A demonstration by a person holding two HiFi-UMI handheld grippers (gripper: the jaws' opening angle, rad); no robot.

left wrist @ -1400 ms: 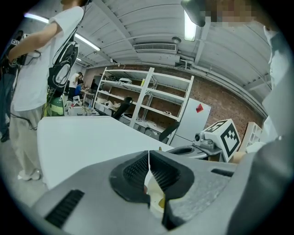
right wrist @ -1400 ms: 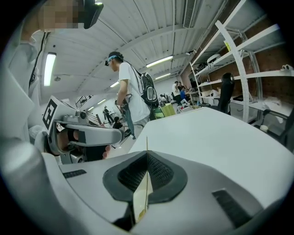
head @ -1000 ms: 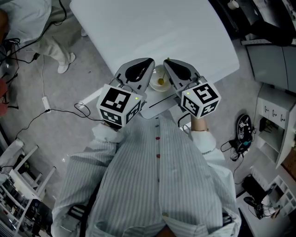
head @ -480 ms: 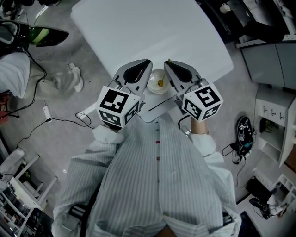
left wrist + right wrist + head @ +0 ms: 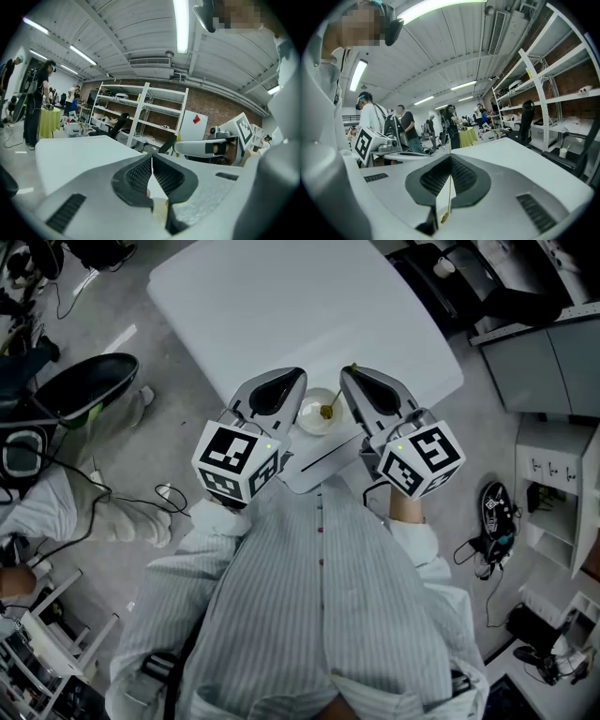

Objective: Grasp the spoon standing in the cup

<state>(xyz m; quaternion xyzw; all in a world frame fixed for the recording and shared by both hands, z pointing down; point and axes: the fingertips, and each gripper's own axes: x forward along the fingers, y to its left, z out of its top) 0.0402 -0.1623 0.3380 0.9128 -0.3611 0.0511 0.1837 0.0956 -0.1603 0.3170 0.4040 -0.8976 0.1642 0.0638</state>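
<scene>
Right gripper (image 5: pixel 350 373) is clenched on the spoon (image 5: pixel 327 411). In the right gripper view its two ribbed pads (image 5: pixel 461 176) meet on the thin gold handle, which runs down the seam between them to the gold bowl near the bottom of the picture. In the head view the spoon leans from its bowl toward 1 o'clock, with the handle's top end at this gripper's tips. The bowl lies over the mouth of the pale cup (image 5: pixel 307 423); whether it touches the inside cannot be told. The cup stands near the close edge of the white table (image 5: pixel 309 306), between the two grippers. Left gripper (image 5: pixel 298 375) lies at the cup's 9 o'clock, its jaws closed tip to tip with nothing pinched between them.
</scene>
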